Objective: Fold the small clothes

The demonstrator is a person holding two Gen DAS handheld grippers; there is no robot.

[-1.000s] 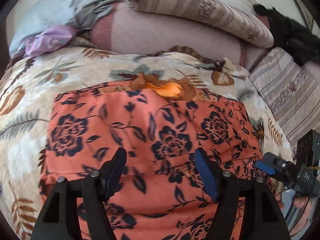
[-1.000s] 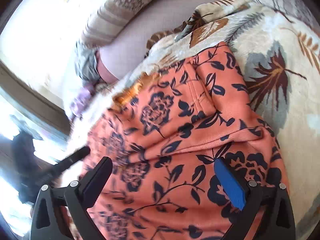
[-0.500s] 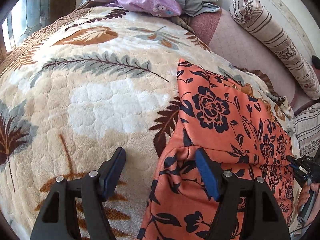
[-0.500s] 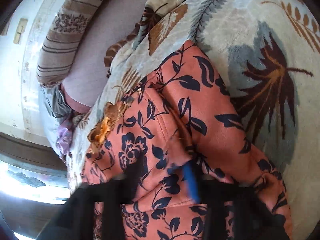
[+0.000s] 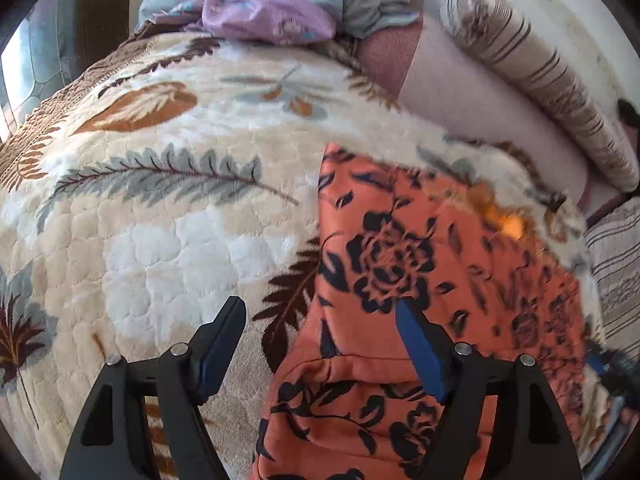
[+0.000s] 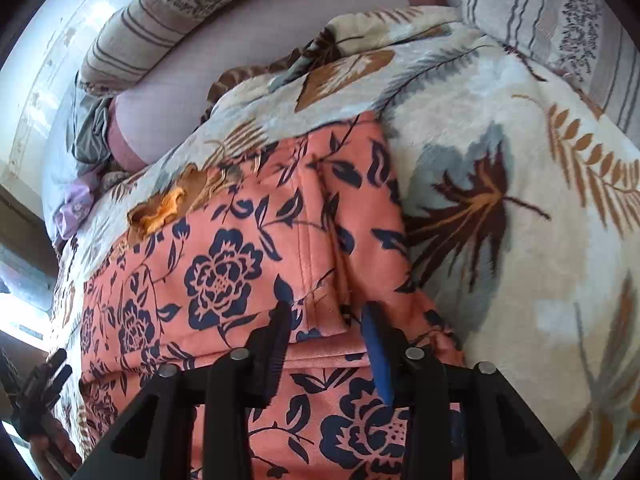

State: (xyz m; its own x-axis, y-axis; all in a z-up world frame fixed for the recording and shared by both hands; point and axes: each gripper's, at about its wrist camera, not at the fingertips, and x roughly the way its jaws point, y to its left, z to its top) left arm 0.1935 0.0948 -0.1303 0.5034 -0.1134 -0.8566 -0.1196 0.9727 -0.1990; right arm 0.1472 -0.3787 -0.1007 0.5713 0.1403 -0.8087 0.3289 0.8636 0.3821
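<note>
An orange garment with dark navy flowers (image 5: pixel 400 264) lies on the leaf-patterned blanket; it also shows in the right wrist view (image 6: pixel 224 272). My left gripper (image 5: pixel 320 344) is open, straddling the garment's left edge, one finger over the blanket and one over the cloth. My right gripper (image 6: pixel 326 332) is partly closed around a raised fold near the garment's right edge; the fingers still stand apart with cloth between them. A bright orange patch (image 6: pixel 164 210) shows at the garment's far edge.
The cream leaf-patterned blanket (image 5: pixel 160 220) covers the bed. A pink bolster (image 5: pixel 472 96) and a striped pillow (image 5: pixel 540 80) lie at the back. Purple and grey clothes (image 5: pixel 272 16) are heaped at the far end. The other gripper (image 6: pixel 36 396) shows at the lower left.
My left gripper moved from over the garment's middle to its left edge. My right gripper swung toward the right edge and narrowed from wide open around a fold.
</note>
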